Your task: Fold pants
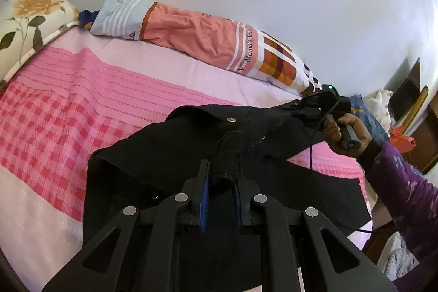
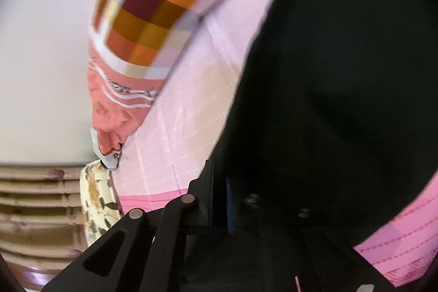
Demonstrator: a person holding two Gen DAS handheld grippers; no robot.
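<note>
From my left wrist camera, my left hand-held gripper (image 1: 223,177) is clamped tight on a bunched fold of the black pants (image 1: 175,144), which lie spread over the pink checked bedspread (image 1: 54,111) of the bed. Beyond the pants, a long salmon and plaid bolster (image 1: 208,43) lies along the wall, and a floral pillow (image 1: 24,23) sits further left of it. To the right of the pants, my right hand (image 1: 347,133) holds the right hand-held gripper (image 1: 294,106) at the waistband edge.

From my right wrist camera, blurred, the right hand-held gripper (image 2: 227,199) has closed on black pants cloth, which fills the frame's right side over the pink bedspread.
</note>
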